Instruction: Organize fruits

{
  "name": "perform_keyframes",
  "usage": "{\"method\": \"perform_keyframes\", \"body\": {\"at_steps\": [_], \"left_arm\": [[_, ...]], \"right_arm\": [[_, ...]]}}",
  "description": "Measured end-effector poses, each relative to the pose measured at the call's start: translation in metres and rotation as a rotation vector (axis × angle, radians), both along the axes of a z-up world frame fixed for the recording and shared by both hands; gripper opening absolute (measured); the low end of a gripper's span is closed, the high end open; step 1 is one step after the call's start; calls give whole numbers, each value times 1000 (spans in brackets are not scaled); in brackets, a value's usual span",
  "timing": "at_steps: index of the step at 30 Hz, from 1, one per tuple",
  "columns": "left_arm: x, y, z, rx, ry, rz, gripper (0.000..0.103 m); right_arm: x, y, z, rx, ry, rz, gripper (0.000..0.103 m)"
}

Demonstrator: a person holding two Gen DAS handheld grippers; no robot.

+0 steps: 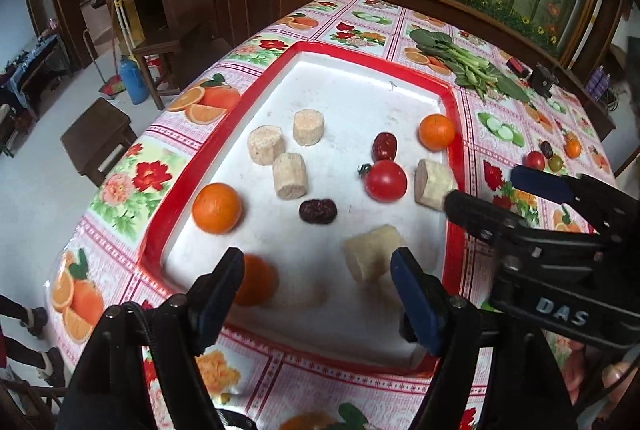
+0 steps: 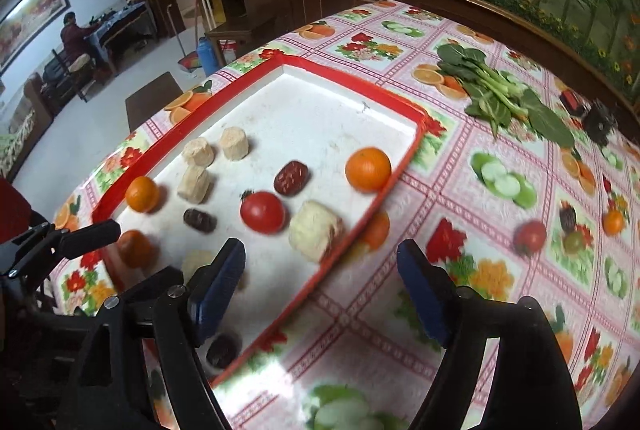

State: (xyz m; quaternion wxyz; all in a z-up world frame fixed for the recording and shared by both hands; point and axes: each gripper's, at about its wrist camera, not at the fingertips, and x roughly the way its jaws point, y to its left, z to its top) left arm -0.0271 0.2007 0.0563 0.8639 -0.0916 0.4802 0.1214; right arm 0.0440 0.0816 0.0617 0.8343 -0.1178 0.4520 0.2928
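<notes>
tray (image 1: 224,134): red rim, white floor | tablecloth (image 2: 460,190): pink check, fruit-flower print | tongs pads (image 2: 218,290): seemingly dark blue

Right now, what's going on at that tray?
A person holds a gripper in each hand over the red-rimmed tray. The left gripper and right gripper are both open and empty. Oranges, a tomato, dates and pale cut chunks lie loose inside; another tomato waits on the tablecloth.
</notes>
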Motion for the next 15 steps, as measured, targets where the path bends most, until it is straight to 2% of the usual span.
{"method": "perform_keyframes", "body": {"at_steps": [2,9,15], "left_arm": [[-6,-4,2,23,-2,15,86],[-26,-16,7,81,-21,51,87],[-49,-21,11,146,-44,113,91]], "right_arm": [[-7,-8,2,13,7,-12,80],[-26,-34,7,29,18,-48,82],[-47,-50,10,6,-13,-62,84]]}}
